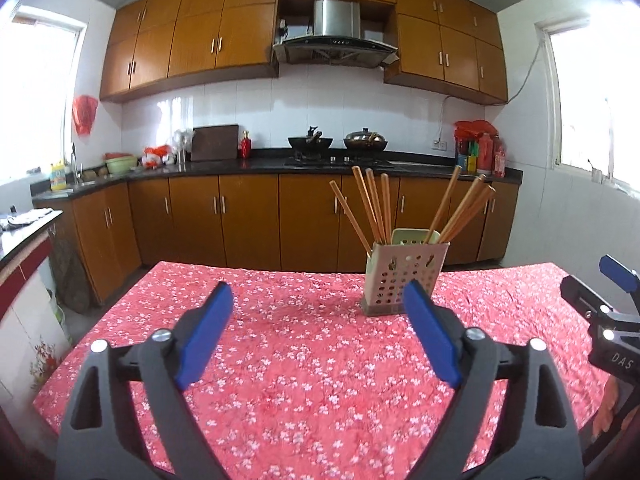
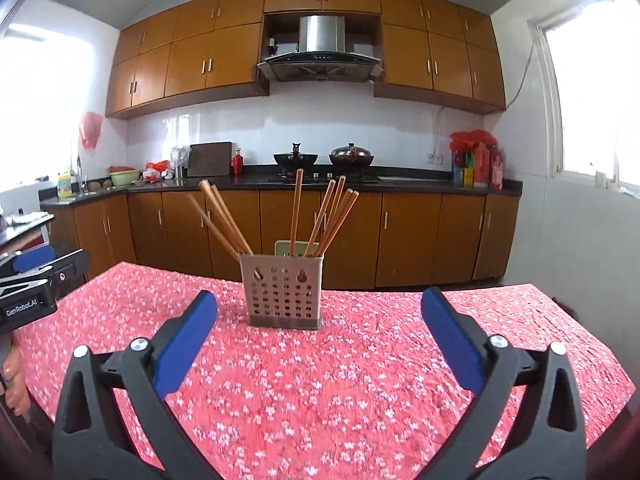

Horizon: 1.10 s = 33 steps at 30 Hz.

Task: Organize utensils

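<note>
Both your left hand-held gripper [image 1: 316, 332] and right hand-held gripper [image 2: 320, 344] gape empty; chopsticks [image 2: 320, 220] already stand in holder [image 2: 282, 292] near tabletop [image 2: 360, 400] far edge, so sorting looks finished, just back off.

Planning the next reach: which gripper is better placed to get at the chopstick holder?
Probably right: the chopstick holder sits nearly centred ahead of the open right gripper, but off to the right of the open left gripper.

The tabletop [image 2: 360, 380] is covered by a red cloth [image 1: 300, 380] printed with small white flowers. A perforated utensil holder [image 2: 282, 292] stands upright on it, wooden chopsticks [image 2: 320, 218] leaning inside.
</note>
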Each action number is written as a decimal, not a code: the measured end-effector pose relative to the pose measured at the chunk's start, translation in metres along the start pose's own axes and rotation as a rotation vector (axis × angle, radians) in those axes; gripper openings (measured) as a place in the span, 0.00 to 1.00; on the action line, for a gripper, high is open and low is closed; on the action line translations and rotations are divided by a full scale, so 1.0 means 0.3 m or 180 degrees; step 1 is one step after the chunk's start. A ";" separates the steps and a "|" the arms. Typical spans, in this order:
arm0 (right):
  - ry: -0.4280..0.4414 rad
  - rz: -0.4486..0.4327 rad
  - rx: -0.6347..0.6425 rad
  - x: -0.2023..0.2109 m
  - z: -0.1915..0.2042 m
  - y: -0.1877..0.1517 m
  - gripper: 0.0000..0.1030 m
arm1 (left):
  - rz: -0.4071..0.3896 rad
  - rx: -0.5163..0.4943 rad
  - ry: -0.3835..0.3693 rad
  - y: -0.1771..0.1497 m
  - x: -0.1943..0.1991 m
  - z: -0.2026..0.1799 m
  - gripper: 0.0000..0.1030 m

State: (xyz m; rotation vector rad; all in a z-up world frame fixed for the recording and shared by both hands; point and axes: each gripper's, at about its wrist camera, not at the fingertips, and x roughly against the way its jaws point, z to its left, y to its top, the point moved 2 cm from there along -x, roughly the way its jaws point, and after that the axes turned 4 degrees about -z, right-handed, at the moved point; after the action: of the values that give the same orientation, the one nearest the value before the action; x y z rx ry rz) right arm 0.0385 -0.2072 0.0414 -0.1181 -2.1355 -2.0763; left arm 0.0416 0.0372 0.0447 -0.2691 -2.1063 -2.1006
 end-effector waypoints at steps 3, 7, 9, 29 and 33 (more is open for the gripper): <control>-0.0002 0.0046 0.0052 0.023 0.016 -0.041 0.98 | -0.0041 -0.0098 -0.0010 -0.041 0.036 -0.026 0.91; -0.0015 0.0083 0.0099 0.050 0.030 -0.087 0.98 | -0.0083 -0.0218 -0.0040 -0.081 0.069 -0.053 0.95; -0.0004 0.0138 0.0083 0.057 0.030 -0.110 0.98 | -0.0065 -0.0218 -0.0065 -0.094 0.069 -0.059 0.96; -0.0098 0.0413 -0.0133 0.073 -0.017 -0.204 0.98 | 0.0096 -0.0180 -0.0041 -0.198 0.041 -0.070 0.96; -0.0084 0.0433 -0.0142 0.070 -0.015 -0.207 0.98 | 0.0126 -0.0162 -0.0047 -0.205 0.034 -0.069 0.96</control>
State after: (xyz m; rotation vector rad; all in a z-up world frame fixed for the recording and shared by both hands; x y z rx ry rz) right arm 0.0078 -0.2148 -0.0160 -0.2893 -2.0348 -2.0560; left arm 0.0169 0.0165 -0.0126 -0.3305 -2.0404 -2.1384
